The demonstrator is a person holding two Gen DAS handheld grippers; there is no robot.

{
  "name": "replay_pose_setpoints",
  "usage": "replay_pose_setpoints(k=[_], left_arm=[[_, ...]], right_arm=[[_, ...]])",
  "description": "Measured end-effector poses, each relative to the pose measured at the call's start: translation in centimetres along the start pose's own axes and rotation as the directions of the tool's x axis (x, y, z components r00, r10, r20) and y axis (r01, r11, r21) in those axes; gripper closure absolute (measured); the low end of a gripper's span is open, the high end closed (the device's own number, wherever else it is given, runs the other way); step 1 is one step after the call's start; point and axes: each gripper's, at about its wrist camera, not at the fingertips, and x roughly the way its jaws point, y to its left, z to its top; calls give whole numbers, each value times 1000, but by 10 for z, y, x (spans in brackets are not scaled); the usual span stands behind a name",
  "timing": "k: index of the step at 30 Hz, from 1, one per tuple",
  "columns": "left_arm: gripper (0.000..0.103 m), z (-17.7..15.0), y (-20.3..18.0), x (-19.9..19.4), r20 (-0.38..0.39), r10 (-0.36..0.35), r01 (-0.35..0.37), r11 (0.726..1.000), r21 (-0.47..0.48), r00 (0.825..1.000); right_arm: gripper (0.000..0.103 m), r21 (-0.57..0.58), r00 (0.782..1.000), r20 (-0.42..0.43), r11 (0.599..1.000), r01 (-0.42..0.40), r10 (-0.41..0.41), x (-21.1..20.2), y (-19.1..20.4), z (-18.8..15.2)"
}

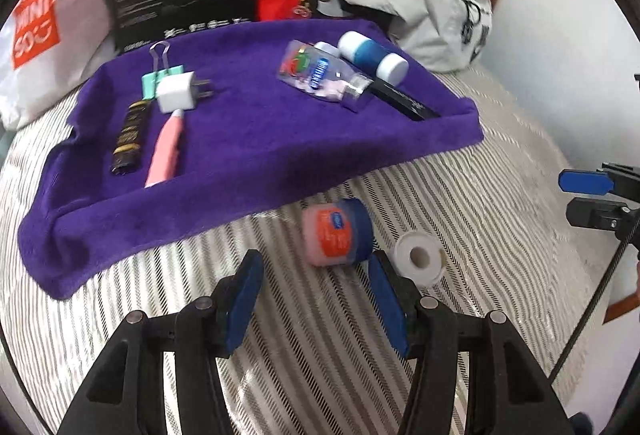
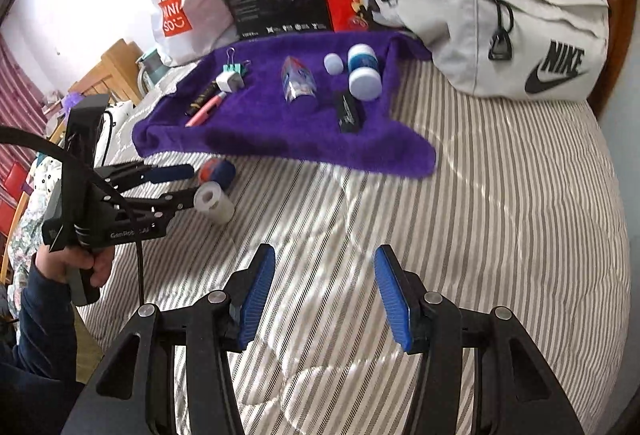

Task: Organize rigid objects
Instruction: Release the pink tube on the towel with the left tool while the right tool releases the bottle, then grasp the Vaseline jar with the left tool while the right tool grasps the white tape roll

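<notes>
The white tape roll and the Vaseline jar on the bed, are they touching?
Apart. The left wrist view shows a strip of striped bedcover between the Vaseline jar and the white tape roll.

My left gripper (image 1: 316,299) wears ribbed matt blue rubbery pads on glossy black plastic arms with bare metal pivot pins; my right gripper (image 2: 324,295) looks the same. Under both lies a striped woven bedsheet (image 1: 460,195), faintly shiny. At twelve o'clock a purple towel (image 1: 248,147) shows deep, fuzzy pile. On it, the white charger plug (image 1: 176,93) is smooth matt plastic with metal prongs, and the binder clip (image 1: 160,71) has wire handles. Nearer me, the petroleum jelly jar (image 1: 336,235) is glossy translucent plastic, and the tape roll (image 1: 420,257) beside it looks papery white. The grey Nike bag (image 2: 520,27) is matt canvas-like cloth.
</notes>
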Motion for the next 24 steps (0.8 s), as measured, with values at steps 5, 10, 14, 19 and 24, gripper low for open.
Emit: replay_pose_setpoints(k=[5,10,14,19,24], left_arm=[[51,7,-4,4,-3,3,-3,1000,-3,1000],[51,14,-8,10,-5,31,-31,999,-31,1000],[51,17,-10,13,-3,56,-56,997,-58,998],[67,16,-10,12,-2,71,-71,996,-47,998],[67,7,8,-3,-2,91,-91,993,-74,996]], right_arm=[[51,2,1000,-27,1000,-1,1,8,2,-4],[51,-25,999,-39,999,-22,21,15,12,-2],[51,-38,998,-52,999,-34,32,22,18,-2],[51,-25,997,-51,997,-68,67,31,24,0],[51,-59,994,-21,992,-109,108,41,42,8]])
